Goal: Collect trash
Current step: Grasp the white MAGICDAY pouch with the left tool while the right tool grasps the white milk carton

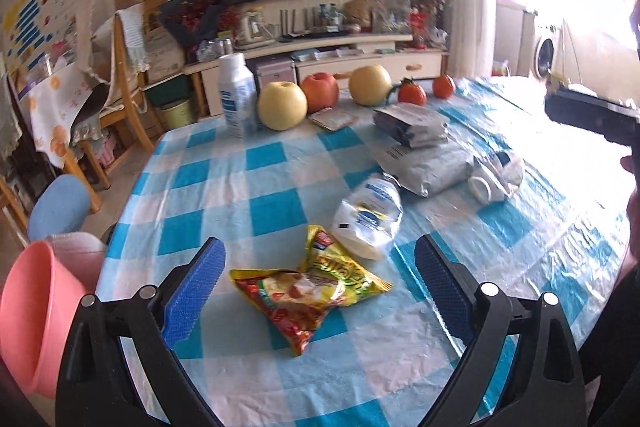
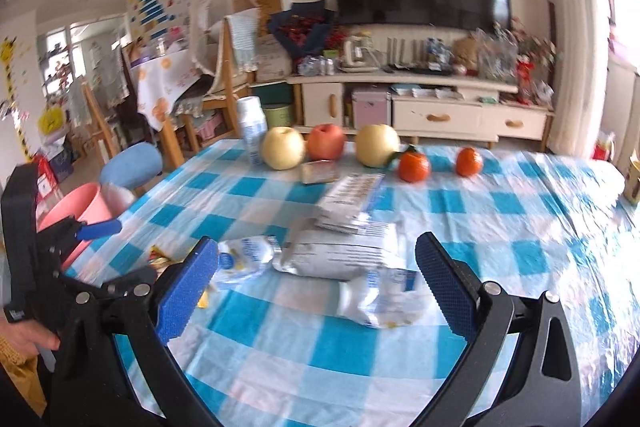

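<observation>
A yellow and red snack wrapper [image 1: 308, 291] lies on the blue checked tablecloth [image 1: 256, 187]. My left gripper [image 1: 320, 287] is open, its blue pads on either side of the wrapper, just above it. A crushed clear bottle [image 1: 370, 223] lies just beyond. My right gripper [image 2: 316, 279] is open over another crushed bottle [image 2: 380, 297], with a grey-white packet [image 2: 340, 257] behind it. A pink bin [image 1: 32, 323] stands off the table's left edge; it also shows in the right wrist view [image 2: 80, 211].
Two yellow pears [image 1: 282, 105], a red apple [image 1: 320, 91], two oranges [image 1: 412, 93] and a white bottle [image 1: 236, 95] stand along the table's far edge. Flat packets [image 1: 412, 125] lie mid-table. Chairs [image 1: 116, 99] and a blue stool [image 1: 60, 207] stand left.
</observation>
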### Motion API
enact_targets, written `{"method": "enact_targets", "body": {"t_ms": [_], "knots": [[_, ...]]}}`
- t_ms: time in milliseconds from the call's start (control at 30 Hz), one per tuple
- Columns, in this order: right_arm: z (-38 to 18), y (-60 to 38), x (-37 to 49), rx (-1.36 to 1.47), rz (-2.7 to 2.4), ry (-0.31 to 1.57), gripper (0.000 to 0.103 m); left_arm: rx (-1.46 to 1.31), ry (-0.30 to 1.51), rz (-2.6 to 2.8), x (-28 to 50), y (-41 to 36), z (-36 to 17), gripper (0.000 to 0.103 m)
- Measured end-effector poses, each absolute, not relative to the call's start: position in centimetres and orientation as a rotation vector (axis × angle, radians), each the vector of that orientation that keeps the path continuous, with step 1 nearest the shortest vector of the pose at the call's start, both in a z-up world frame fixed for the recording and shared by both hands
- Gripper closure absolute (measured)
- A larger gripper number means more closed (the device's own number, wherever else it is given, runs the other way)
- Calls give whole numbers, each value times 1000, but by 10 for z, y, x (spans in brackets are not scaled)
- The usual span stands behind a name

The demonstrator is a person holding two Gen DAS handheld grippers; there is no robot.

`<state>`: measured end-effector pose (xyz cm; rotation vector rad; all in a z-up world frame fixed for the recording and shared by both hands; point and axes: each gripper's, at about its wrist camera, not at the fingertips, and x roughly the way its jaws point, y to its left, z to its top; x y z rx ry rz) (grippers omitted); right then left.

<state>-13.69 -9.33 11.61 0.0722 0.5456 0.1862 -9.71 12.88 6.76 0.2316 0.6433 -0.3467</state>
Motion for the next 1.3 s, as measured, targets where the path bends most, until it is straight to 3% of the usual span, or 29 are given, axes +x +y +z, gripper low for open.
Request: {"method": "enact_targets", "body": {"t_ms": [500,1100,1300], "knots": [[72,-173,-103,287,144,748,4,423,765,-393,-59,67,38,8],[71,-153,-49,409,286,702,4,461,865,-372,-9,54,25,9],[72,-136,-23,375,297,708,4,468,887,-362,-5,51,18,20]]}}
